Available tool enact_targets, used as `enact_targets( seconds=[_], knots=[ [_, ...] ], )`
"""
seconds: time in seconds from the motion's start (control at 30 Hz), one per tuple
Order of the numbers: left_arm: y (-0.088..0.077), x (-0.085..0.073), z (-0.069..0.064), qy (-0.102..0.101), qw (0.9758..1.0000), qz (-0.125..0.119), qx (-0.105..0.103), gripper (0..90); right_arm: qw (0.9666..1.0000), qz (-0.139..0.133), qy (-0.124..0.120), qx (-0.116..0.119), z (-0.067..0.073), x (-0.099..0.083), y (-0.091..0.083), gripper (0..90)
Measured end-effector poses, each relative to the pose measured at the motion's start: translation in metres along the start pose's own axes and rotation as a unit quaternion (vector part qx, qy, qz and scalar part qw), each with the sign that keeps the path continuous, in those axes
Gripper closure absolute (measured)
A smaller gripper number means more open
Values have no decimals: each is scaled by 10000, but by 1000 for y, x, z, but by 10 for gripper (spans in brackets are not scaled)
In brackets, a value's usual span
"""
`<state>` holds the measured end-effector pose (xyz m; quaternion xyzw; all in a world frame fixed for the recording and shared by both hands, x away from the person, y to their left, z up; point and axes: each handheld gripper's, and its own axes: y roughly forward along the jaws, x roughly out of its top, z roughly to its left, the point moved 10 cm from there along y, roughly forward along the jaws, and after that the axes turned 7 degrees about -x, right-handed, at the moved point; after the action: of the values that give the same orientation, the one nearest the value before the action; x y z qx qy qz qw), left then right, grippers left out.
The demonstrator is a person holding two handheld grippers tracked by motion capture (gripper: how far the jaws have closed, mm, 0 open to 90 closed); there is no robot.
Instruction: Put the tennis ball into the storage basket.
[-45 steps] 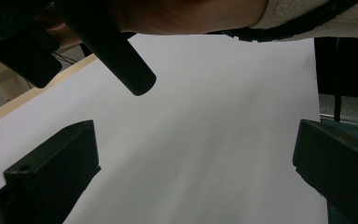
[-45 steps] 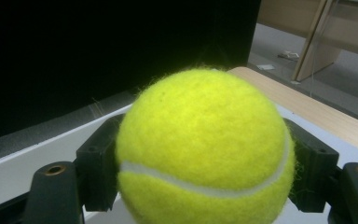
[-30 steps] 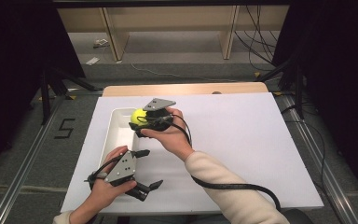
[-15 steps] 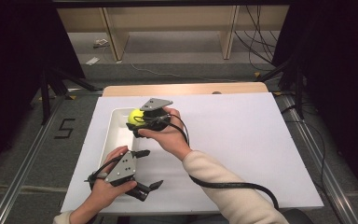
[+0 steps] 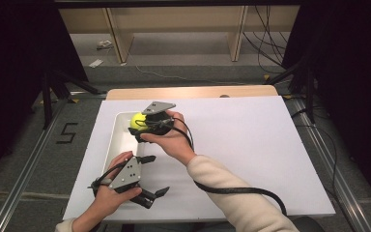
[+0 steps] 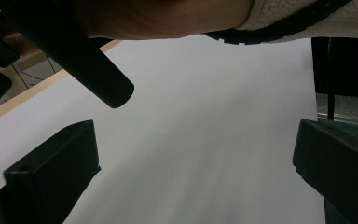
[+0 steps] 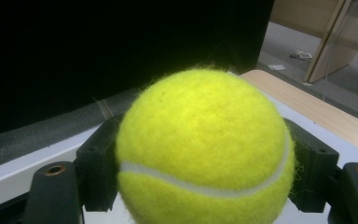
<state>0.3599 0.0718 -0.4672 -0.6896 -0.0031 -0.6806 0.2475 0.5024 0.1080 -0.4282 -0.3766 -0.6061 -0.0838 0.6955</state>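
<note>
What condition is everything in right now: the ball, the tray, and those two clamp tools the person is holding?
Fuzzy yellow-green tennis ball: clamped between jaws, lifted above the tray.
Shallow white rectangular tray: lying flat on the table, nothing visible inside.
Right hand-held gripper: shut on the ball.
Left hand-held gripper: jaws wide apart, holding nothing, over the white table sheet.

right gripper (image 5: 142, 126) clamped, left gripper (image 5: 155, 176) agape
</note>
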Motion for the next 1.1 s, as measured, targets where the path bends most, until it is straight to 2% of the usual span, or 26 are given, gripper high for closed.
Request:
enact_targets(
  seconds=[1.1],
  knots=[
    [0, 0, -1, 12, 10000, 1, -11, 0, 9999, 87, -3, 127, 6, 2, 11, 267]
  ],
)
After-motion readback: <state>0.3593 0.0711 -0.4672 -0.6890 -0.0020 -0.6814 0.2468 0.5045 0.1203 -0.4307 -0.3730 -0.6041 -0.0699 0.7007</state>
